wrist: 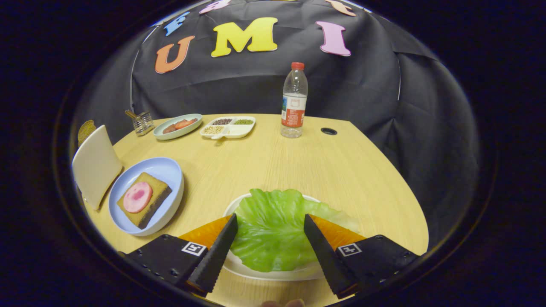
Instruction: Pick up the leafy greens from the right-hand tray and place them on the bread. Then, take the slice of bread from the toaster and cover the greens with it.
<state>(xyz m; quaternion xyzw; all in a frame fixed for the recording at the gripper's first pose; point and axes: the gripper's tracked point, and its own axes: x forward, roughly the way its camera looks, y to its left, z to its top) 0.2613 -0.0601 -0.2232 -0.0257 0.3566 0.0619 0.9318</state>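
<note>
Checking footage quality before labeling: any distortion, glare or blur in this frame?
Gripper view: strong fisheye bending of the table edge; lighting soft and even, faint shadow beside the blue plate; lettuce leaf sharp between the open tool; mild sheen on the bottle.

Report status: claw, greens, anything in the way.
Claw open, fingers astride the lettuce leaf, not gripping. Leaf lies on its white tray. Bread on blue plate, path clear.

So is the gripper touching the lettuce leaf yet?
Cannot tell. In the gripper view the open gripper straddles the lettuce leaf on its white plate, but height above it is unclear.
</note>
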